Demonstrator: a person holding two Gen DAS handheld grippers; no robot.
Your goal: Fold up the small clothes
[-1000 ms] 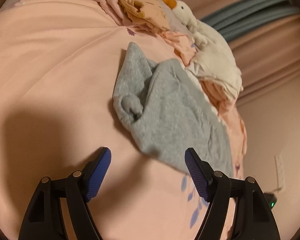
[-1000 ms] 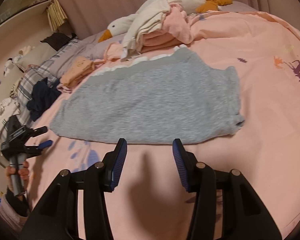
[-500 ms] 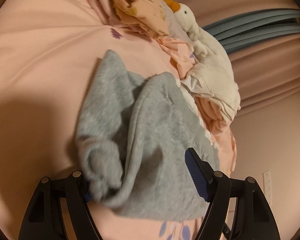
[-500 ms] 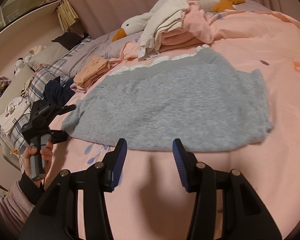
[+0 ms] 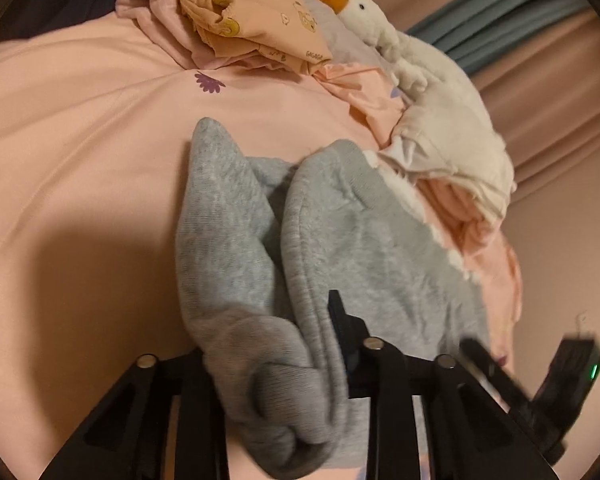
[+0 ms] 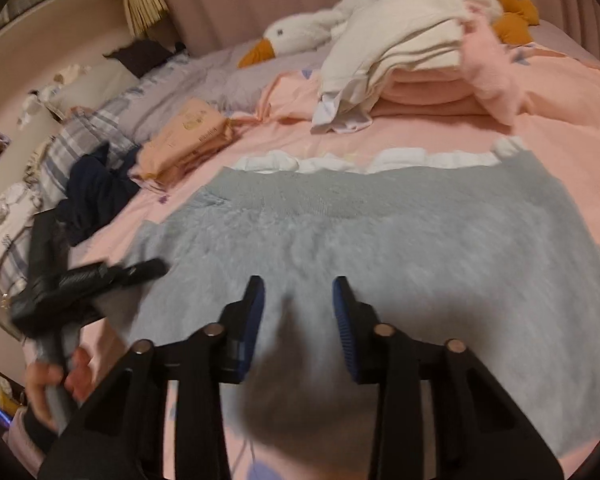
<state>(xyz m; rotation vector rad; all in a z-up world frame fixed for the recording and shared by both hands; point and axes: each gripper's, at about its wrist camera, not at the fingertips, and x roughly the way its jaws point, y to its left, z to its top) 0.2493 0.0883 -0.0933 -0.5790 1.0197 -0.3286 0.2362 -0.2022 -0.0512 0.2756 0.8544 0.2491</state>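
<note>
**Now the left tool is biting into the grey garment's end**

A second ago both tools were hovering short of the cloth, with pink bedspread showing between their fingers. That is changing. The left tool (image 5: 284,364) is clenching a bunched end of the grey garment (image 5: 340,248), the knit wadding up between its jaws and hiding the left finger's pad. In the right wrist view it is showing at the cloth's left edge, blurred, the person's hand (image 6: 52,380) gripping the handle.

The right tool (image 6: 298,312) is hanging released, fingers apart, now directly over the grey garment near its close edge; whether the tips are touching the cloth I cannot tell, as the frame is smeared with motion.

The garment itself is lying spread across the pink bedspread (image 5: 80,128), its white-frilled far edge just beside the stacked folded laundry (image 6: 420,92) and the plush goose (image 6: 300,32). More folded pieces, peach ones (image 6: 188,136), are sitting further left.

To my eye the reaching is ending and a grasp is beginning: one end is being secured, so the next fold looks ready once the right side takes hold too. The bunched grip may be catching more than one layer.
</note>
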